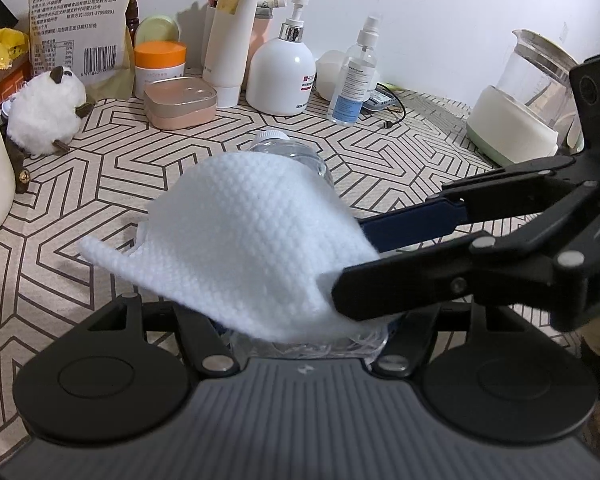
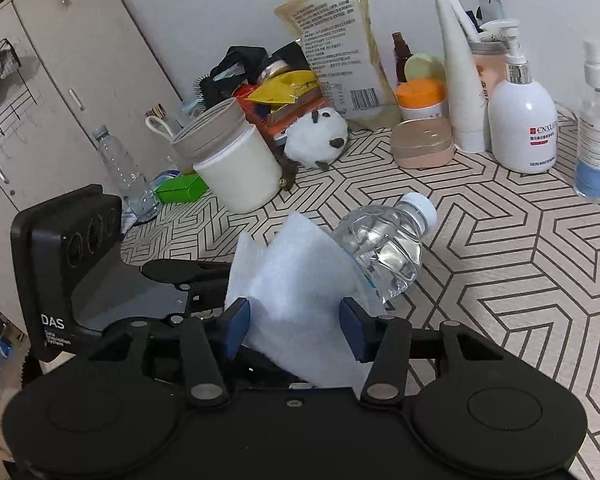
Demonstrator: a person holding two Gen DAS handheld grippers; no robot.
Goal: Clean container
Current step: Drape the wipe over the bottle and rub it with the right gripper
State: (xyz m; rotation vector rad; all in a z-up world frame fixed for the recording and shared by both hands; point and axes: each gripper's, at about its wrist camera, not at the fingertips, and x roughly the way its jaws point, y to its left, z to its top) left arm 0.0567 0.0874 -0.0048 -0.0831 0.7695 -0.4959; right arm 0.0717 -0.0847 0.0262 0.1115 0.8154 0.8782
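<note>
"ENXUE" on white pump bottle [image 2: 523, 120]; "DAS" on left gripper [image 2: 54, 322]

A plain white wall [image 1: 440, 20] runs along the back edge of the counter [image 1: 400, 160], which is covered in a beige cloth with a dark geometric line pattern; the light is even and soft, with faint shadows thrown on the wall behind the clutter at the back edge; past the counter's left end, in the right wrist view, stands a pale cabinet [image 2: 72, 80] with small metal handles; a black wire rack [image 2: 0, 64] hangs on it.
</note>
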